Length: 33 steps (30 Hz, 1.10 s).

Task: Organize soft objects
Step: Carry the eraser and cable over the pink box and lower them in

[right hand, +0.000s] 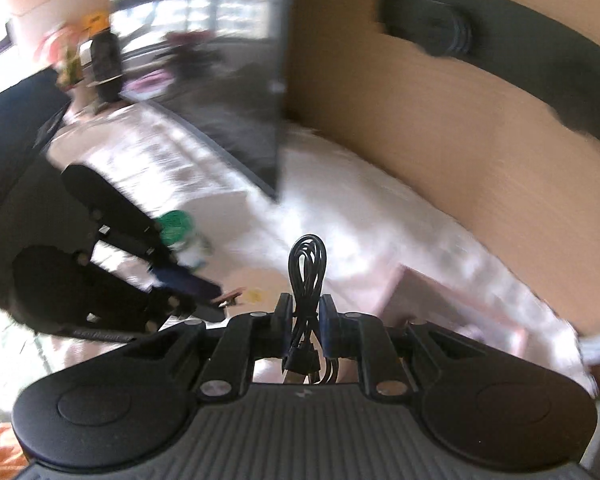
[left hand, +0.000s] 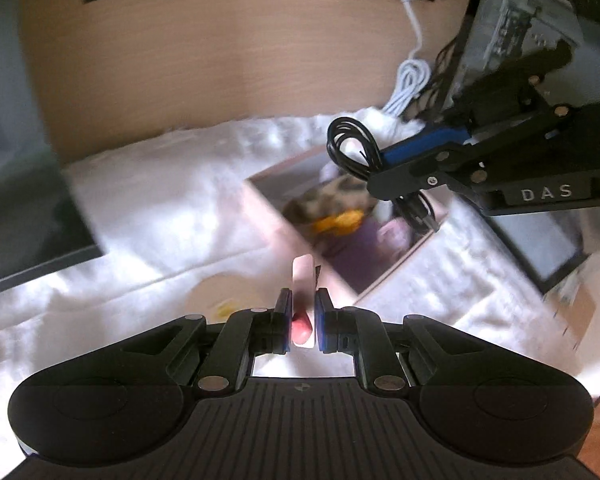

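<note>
My left gripper [left hand: 303, 304] is shut on a thin flat white packet [left hand: 303, 280] with a pink-red mark, held upright above the white fluffy cloth. My right gripper [right hand: 305, 308] is shut on a coiled black cable [right hand: 308, 268]. In the left wrist view the right gripper [left hand: 384, 168] holds that cable [left hand: 352, 144] over an open cardboard box [left hand: 284, 216] that holds soft items: a spotted plush [left hand: 332, 196], something orange [left hand: 340, 222] and something purple [left hand: 372, 240]. In the right wrist view the left gripper [right hand: 204, 292] is at the left, and the box's corner [right hand: 404, 292] lies just right of my fingers.
A white fluffy cloth [left hand: 160, 184] covers the surface. A white cable [left hand: 412, 80] hangs from a wall socket. A dark device [left hand: 540, 40] stands at the right and a dark panel [left hand: 20, 220] at the left. A green and white object [right hand: 178, 228] lies on the cloth.
</note>
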### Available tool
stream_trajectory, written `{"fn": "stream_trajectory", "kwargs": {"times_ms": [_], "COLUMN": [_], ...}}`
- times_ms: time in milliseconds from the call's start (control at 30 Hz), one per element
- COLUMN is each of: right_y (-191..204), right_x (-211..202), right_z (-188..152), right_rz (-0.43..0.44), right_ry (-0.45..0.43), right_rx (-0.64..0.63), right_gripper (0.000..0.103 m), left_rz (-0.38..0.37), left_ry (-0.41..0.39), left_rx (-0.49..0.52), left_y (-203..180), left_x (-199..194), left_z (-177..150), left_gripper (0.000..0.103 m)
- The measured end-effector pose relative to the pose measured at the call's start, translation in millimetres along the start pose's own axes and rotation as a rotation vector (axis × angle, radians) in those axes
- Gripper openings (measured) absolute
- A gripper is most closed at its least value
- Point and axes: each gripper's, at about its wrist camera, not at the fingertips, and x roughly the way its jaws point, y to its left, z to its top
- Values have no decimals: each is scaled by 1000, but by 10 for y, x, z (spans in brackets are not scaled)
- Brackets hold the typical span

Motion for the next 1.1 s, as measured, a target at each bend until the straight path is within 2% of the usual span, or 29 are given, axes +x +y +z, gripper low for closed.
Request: {"fn": "stream_trajectory", "kwargs": {"times_ms": [233, 367, 467, 600, 933, 1100], "right_y": [-597, -762, -971, -1167, -1343, -1404], "right_x": [-81, -51, 37, 250, 799, 954], "right_z": [-418, -626, -779, -914, -1066, -1076], "right_rz": [-127, -229, -204, -225, -175, -172], "right_ry": [-74, -127, -158, -163, -75, -34], "right_rx": [226, 286, 384, 423, 464, 473], "right_gripper": [14, 14, 14, 14, 14, 14], "left_rz": [-62, -76, -47, -48, -14, -15], "left_ry": [-100, -95, -81, -61, 83, 120], "left_rx": [-127, -191, -157, -162, -153, -145], "left_y": [-259, -317, -387, -405, -330, -284], "left_x": [510, 865, 1065, 1263, 1813, 1953], "left_z": [167, 230, 295, 358, 389, 429], "left_gripper": [15, 15, 15, 15, 15, 15]}}
